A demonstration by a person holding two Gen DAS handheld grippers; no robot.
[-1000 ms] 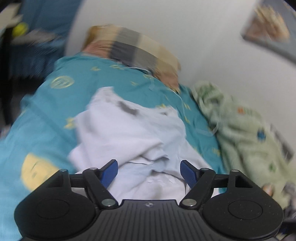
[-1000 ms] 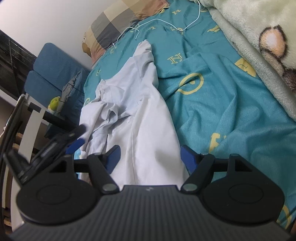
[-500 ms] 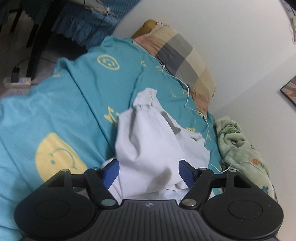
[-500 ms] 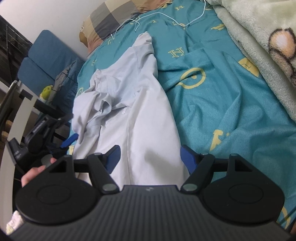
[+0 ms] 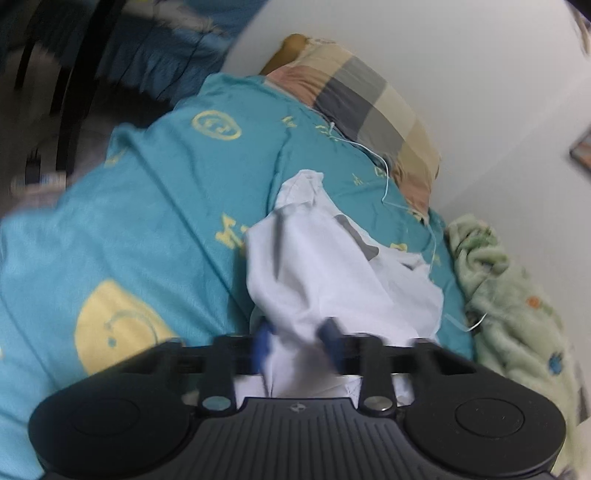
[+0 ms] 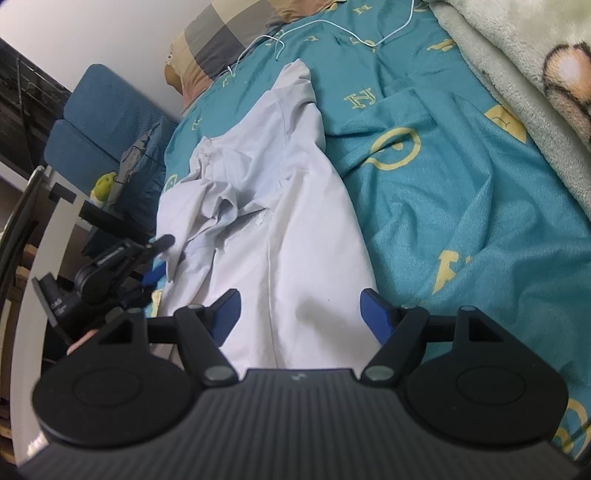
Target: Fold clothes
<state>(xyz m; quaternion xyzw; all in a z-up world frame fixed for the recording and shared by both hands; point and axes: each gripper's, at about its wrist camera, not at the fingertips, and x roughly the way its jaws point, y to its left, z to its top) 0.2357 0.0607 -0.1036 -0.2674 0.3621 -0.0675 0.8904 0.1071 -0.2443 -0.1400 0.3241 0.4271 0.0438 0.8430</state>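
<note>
Inspected over teal bed sheet [image 5: 147, 221], rumpled, with green fleece blanket [image 5: 509, 295] heaped off to the right of the left gripper.

Found white shirt [image 5: 332, 266] directly ahead of and beneath both grippers, crumpled toward the left-gripper side and smoother under the right. Judged long axis to run straight away from the right gripper, near end under its fingers and narrow far end pointing toward the checked pillow [image 5: 369, 99]. Could not tell collar from hem.

Recorded left gripper [image 5: 297, 339] closing on a bunched fold of the shirt, cloth between the jaws and against both pads; view blurred. Recorded right gripper [image 6: 299, 314] spread wide just above the shirt's near end, pinching nothing.

Risks judged:
- Several layers caught in the left pinch, given the bunching there; would drag the whole garment instead of one edge.
- One-sided pull with the right end unheld; would skew the shirt off its axis and wrinkle the sheet.
- Snagging of the thin white cable [image 6: 332, 26] just beyond the shirt's far end, if swept that way.
</note>
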